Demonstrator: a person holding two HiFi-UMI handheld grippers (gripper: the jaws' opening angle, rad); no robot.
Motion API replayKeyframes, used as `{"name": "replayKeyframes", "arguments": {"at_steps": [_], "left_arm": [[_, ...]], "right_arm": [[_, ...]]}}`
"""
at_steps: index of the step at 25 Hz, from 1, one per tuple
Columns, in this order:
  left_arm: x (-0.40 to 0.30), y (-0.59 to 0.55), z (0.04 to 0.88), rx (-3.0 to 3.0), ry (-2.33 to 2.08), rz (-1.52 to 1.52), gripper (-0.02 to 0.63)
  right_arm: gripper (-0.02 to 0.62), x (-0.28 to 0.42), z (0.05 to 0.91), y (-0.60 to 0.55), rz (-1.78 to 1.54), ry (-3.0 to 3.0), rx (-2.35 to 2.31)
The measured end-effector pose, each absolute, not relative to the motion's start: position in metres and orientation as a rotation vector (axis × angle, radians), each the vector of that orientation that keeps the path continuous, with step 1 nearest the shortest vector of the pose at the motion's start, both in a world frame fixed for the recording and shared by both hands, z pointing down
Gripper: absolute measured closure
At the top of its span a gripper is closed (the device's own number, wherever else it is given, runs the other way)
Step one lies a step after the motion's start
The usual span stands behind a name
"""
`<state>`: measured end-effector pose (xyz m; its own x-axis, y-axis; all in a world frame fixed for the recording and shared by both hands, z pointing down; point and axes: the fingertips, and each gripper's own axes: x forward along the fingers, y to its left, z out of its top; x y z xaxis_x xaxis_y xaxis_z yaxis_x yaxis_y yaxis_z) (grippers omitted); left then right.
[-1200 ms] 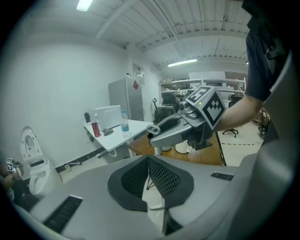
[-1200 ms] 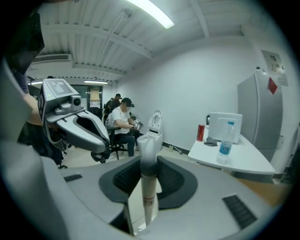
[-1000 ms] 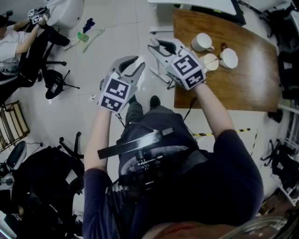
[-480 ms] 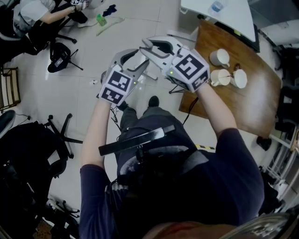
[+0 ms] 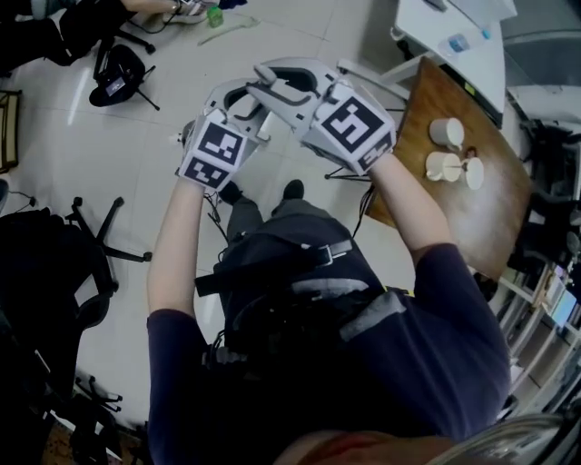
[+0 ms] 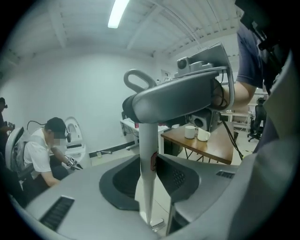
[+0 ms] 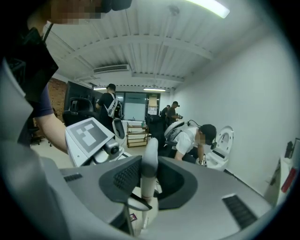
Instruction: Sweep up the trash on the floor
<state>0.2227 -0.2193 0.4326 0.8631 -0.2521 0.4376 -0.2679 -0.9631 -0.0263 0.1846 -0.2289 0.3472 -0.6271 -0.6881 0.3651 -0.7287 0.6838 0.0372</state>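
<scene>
Swung handles could hit the wooden table [image 5: 472,218] and cups [image 5: 447,133] nearby. Right gripper [image 5: 277,84] clamps a grey-topped handle [image 7: 149,164]. Left gripper [image 5: 243,104], jaws just closing on a white handle [image 6: 148,154], might slip. Green scrap [image 5: 214,15], probably trash, lies well away on the floor [image 5: 109,163].

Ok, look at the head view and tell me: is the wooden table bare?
No, three white cups stand together on the wooden table.

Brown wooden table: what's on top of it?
Three white cups stand on the brown wooden table. The person's right forearm covers its left corner; anything there is hidden.
</scene>
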Motion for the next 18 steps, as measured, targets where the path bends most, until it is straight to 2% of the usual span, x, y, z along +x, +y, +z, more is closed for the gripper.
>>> {"name": "replayKeyframes", "arguments": {"at_steps": [10, 18], "left_arm": [[0.137, -0.270, 0.455, 2.975, -0.406, 0.709, 0.503], [0.110, -0.317, 0.479, 2.892, -0.669, 0.740, 0.505]], "right_arm": [[0.480, 0.093, 0.370, -0.277, 0.104, -2.518, 1.072], [0.480, 0.068, 0.394, -0.317, 0.055, -2.552, 1.007]]}}
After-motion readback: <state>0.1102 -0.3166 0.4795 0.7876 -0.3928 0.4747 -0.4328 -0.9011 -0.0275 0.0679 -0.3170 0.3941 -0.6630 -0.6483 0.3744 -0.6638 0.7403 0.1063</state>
